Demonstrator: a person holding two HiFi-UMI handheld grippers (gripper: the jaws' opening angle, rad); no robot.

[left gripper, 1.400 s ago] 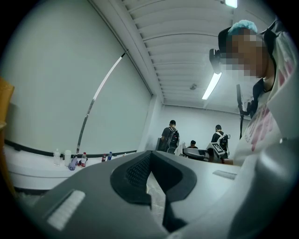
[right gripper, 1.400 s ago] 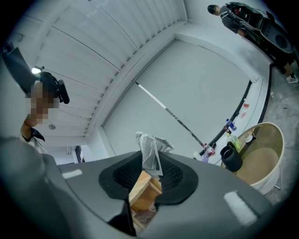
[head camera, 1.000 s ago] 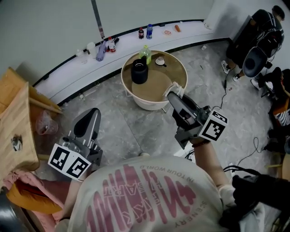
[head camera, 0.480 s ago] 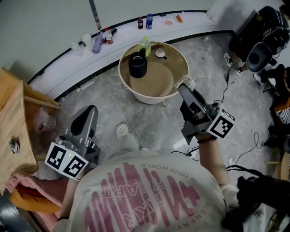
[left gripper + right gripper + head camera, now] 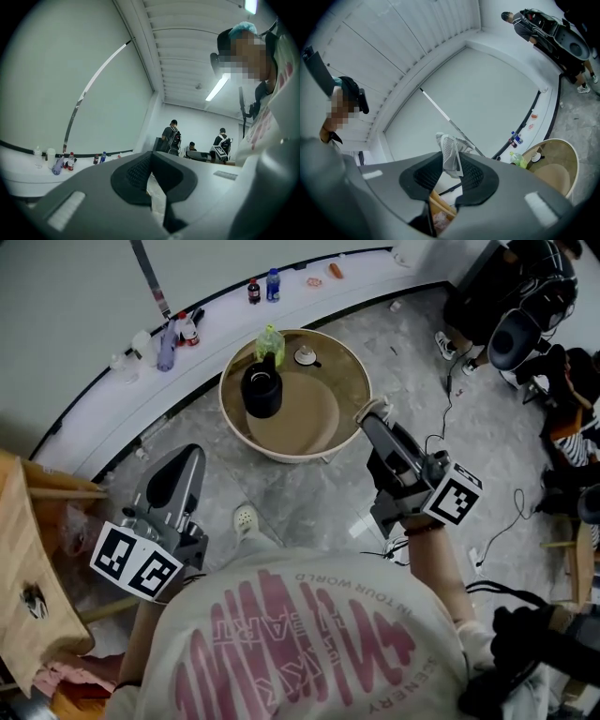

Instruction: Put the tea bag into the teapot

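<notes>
1. The right tool (image 5: 451,174) points roughly level towards the round table (image 5: 349,418), its tip near the rim. Its jaws are clamped on a white mesh tea bag (image 5: 450,154) that sticks out past them.
2. The left tool (image 5: 151,161) is held at the person's left side, jaws together with nothing between them.
3. The black teapot (image 5: 262,390) stands on the table, apart from the tea bag.
4. The shirt (image 5: 309,643) print, seen upside down, includes "WORLD".

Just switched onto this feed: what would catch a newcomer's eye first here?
The white mesh tea bag pinched in the right gripper stands out first. Then the black teapot on the round table ahead, beside a green bottle.
</notes>
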